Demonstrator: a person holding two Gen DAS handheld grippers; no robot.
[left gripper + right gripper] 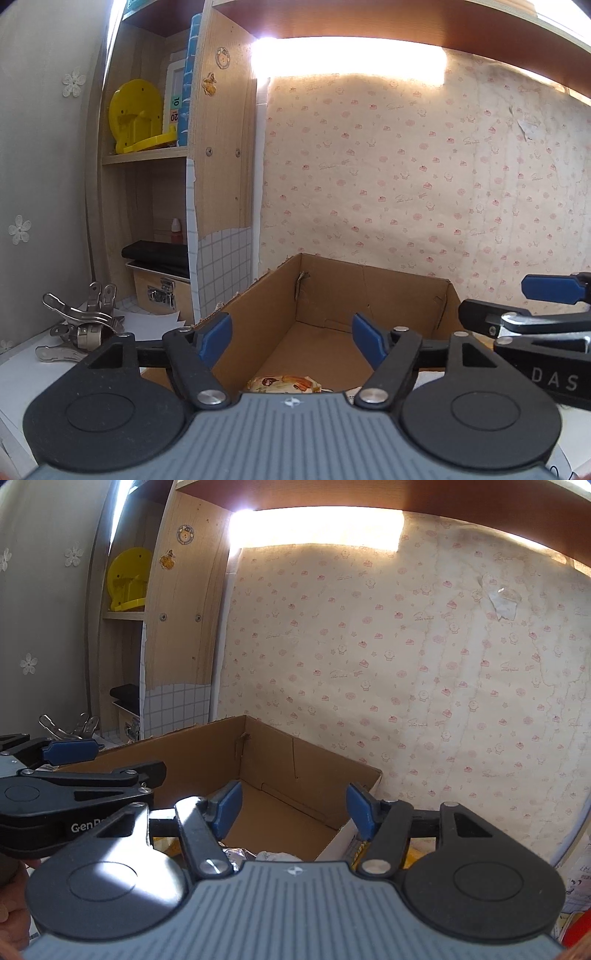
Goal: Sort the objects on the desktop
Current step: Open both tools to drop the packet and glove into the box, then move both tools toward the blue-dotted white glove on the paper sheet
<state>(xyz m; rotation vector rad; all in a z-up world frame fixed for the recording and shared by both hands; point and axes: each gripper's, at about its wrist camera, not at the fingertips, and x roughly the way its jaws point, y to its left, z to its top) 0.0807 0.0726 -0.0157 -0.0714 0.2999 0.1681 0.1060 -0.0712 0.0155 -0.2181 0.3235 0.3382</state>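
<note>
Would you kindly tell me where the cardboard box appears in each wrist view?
Left wrist: cardboard box lower centre, beyond the open jaws.
Right wrist: cardboard box lower centre-left, beyond the open jaws.
Shared landmark: yellow plastic piece on the upper-left shelf.

We see an open brown cardboard box point(332, 295), with a small printed packet point(282, 384) lying inside near its front.

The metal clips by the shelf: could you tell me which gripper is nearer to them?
Left. The left gripper sits just right of the metal clips; the right gripper lies beyond it, farther right.
</note>
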